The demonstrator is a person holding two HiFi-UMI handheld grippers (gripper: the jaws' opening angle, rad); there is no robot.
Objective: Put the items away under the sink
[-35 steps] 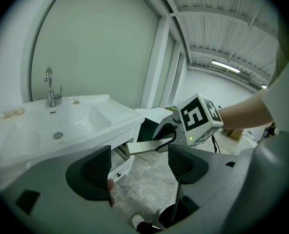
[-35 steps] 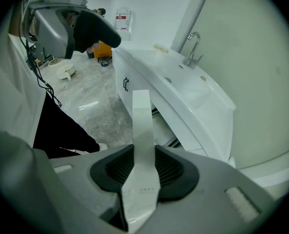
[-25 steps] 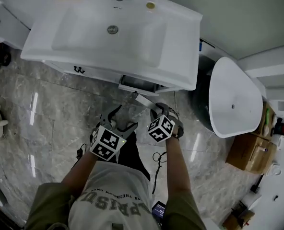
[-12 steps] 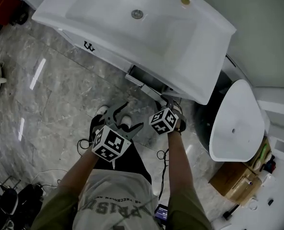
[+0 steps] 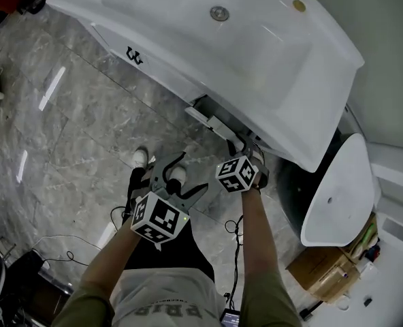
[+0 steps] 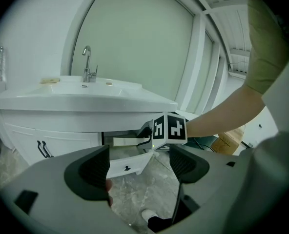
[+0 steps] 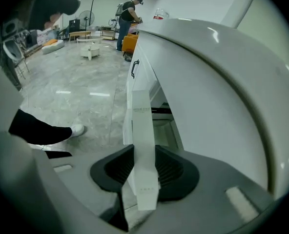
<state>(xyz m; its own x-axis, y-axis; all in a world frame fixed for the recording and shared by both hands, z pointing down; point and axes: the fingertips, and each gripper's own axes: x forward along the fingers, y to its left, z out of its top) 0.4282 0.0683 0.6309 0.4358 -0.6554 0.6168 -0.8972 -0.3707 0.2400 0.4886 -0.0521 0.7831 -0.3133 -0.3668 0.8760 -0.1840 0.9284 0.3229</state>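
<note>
My right gripper (image 5: 249, 148) (image 7: 144, 172) is shut on a long white carton (image 7: 140, 130) (image 6: 127, 141) (image 5: 218, 126). The carton points into the dark opening (image 7: 165, 126) under the white sink (image 5: 242, 33). A white cabinet door (image 6: 130, 165) (image 7: 134, 84) with a small black handle stands open beside the carton. My left gripper (image 5: 184, 176) (image 6: 139, 167) hangs lower and to the left, open, with nothing between its jaws. The inside of the cabinet is mostly hidden.
The sink's front edge overhangs the right gripper. A closed vanity door with black handles (image 5: 135, 56) lies to the left. A white oval fixture (image 5: 337, 196) and a cardboard box (image 5: 324, 271) stand at the right. Cables (image 5: 235, 230) trail on the marble floor. A person (image 7: 129, 13) stands far off.
The head view has swung, so the sink now runs diagonally. My right gripper has carried the carton closer to the opening under the sink. The left gripper stays open, following alongside.
</note>
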